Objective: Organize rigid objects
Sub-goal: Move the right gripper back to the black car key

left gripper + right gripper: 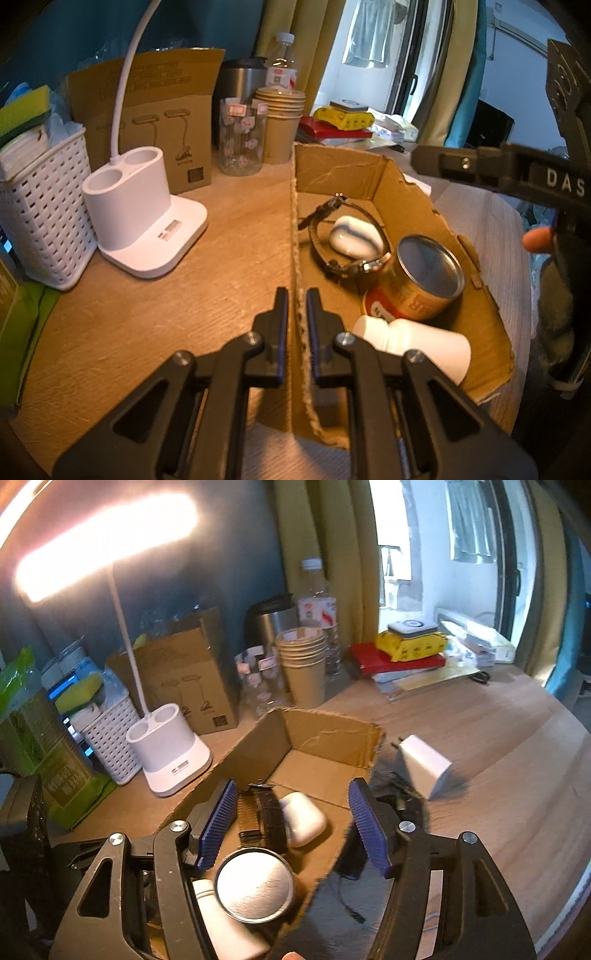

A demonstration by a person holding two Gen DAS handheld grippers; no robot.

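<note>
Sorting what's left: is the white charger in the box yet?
Out. The white charger lies on the table, beside the cardboard box.

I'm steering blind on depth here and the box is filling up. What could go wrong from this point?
1. The left claw is clamped on the cardboard box wall; any tug could shift or tear it.
2. The can lies tilted against the white bottle and may roll onto the watch.
3. The white charger sits outside, behind the open right claw, easily missed.
</note>
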